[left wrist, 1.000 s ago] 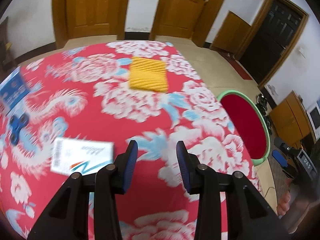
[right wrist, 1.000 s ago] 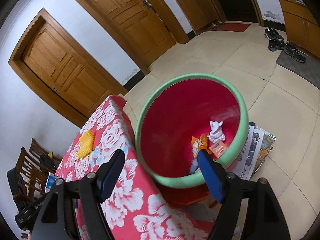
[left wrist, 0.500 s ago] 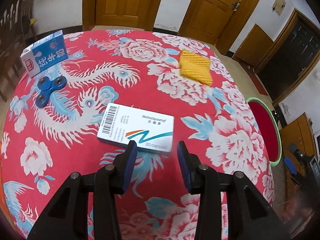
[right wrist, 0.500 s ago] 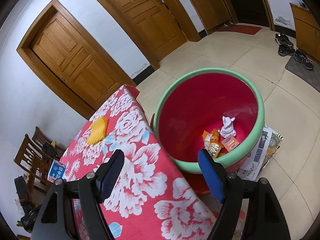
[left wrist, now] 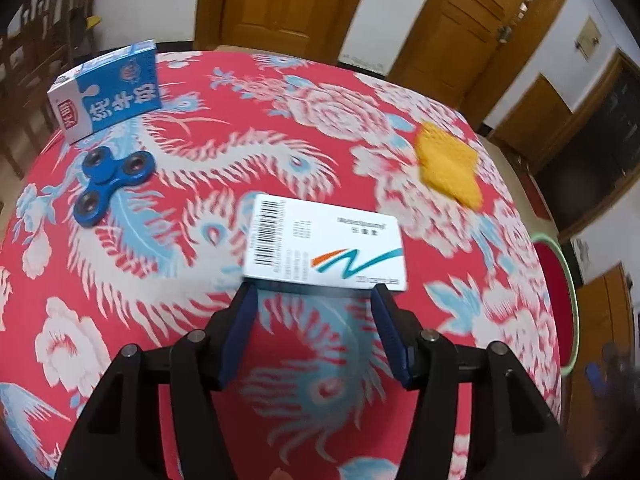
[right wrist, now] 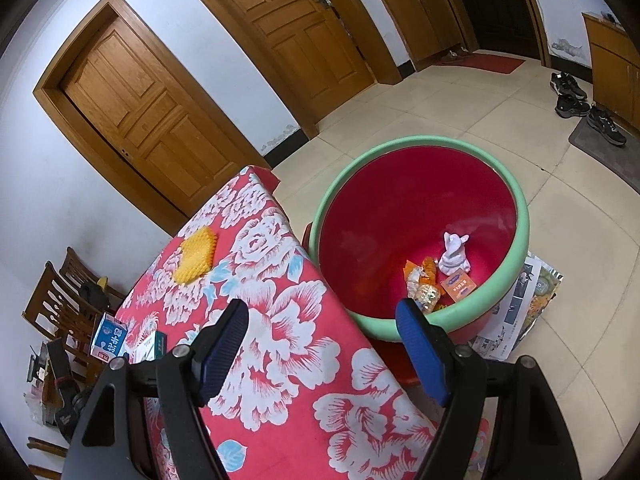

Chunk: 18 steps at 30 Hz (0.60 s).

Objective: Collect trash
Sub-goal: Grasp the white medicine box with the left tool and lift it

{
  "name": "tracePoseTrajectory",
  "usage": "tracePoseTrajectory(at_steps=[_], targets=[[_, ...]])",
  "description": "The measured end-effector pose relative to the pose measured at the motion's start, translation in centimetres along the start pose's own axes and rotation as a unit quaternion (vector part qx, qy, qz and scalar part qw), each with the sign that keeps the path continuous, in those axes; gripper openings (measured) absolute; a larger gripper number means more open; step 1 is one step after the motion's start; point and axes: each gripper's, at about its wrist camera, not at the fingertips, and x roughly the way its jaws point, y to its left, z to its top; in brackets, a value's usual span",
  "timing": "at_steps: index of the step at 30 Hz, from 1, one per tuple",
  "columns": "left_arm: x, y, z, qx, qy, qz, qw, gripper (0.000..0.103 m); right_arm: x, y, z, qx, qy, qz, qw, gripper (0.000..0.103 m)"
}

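A white medicine box [left wrist: 326, 242] with a barcode lies flat on the red floral tablecloth [left wrist: 224, 184]. My left gripper [left wrist: 314, 300] is open, its blue fingertips at the box's near edge, one at each corner. My right gripper [right wrist: 324, 320] is open and empty, held over the table's corner beside the red basin [right wrist: 404, 208] with a green rim, which holds a white crumpled tissue [right wrist: 454, 254] and several wrappers [right wrist: 424, 284]. The basin's rim also shows at the right in the left wrist view [left wrist: 570, 280].
On the table are a blue milk carton [left wrist: 108, 92], a blue fidget spinner [left wrist: 110, 180] and a yellow ridged pad [left wrist: 450, 164]. Wooden chairs [right wrist: 68, 300] stand past the far table edge. Newspaper [right wrist: 520, 312] lies under the basin on the tiled floor. Shoes [right wrist: 576, 100] sit by the wall.
My left gripper has swung left, closed in on the medicine box and opened wider, so its tips now flank the box's near edge. My right gripper has drawn back from the basin over the table.
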Motion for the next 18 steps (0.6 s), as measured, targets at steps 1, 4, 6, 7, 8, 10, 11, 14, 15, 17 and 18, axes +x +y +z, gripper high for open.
tracePoseTrajectory(at_steps=[1, 4, 6, 7, 8, 10, 11, 14, 15, 17, 18], targets=[[0.0, 0.3, 0.3, -0.004, -0.003, 0.003, 1.0, 0.061, 0.0, 0.0, 0.0, 0.0, 0.001, -0.001, 1.0, 0.078], [0.1, 1.0, 1.1, -0.014, -0.012, 0.017, 0.9997, 0.062, 0.2, -0.1, 0.0, 0.001, 0.003, -0.003, 1.0, 0.078], [0.0, 1.6, 1.8, -0.024, -0.02, 0.021, 0.9993, 0.063, 0.2, -0.2, -0.1, 0.002, 0.004, -0.005, 1.0, 0.078], [0.1, 1.8, 2.2, -0.027, -0.024, 0.024, 0.9991, 0.063, 0.3, -0.2, -0.1, 0.002, 0.004, -0.006, 1.0, 0.078], [0.3, 2.0, 2.6, -0.028, -0.025, 0.027, 0.9989, 0.063, 0.3, -0.2, -0.1, 0.001, 0.005, -0.006, 1.0, 0.078], [0.6, 2.2, 3.3, -0.03, -0.026, 0.033, 0.9986, 0.063, 0.4, -0.2, -0.1, 0.001, 0.007, -0.007, 1.0, 0.078], [0.7, 2.4, 3.6, -0.03, -0.028, 0.035, 0.9985, 0.063, 0.5, -0.1, -0.1, 0.001, 0.008, -0.007, 1.0, 0.078], [1.1, 2.4, 4.5, -0.018, -0.031, 0.037, 0.9987, 0.063, 0.6, -0.2, -0.1, 0.0, 0.009, -0.009, 1.0, 0.078], [1.3, 2.2, 4.9, -0.007, -0.029, 0.038, 0.9988, 0.063, 0.6, -0.2, -0.1, 0.0, 0.009, -0.01, 1.0, 0.078], [1.5, 1.9, 5.5, 0.013, -0.029, 0.044, 0.9986, 0.063, 0.6, -0.2, 0.0, 0.001, 0.009, -0.012, 1.0, 0.078], [1.6, 1.8, 6.0, 0.019, -0.032, 0.049, 0.9981, 0.063, 0.6, -0.3, 0.0, 0.001, 0.009, -0.013, 1.0, 0.078]])
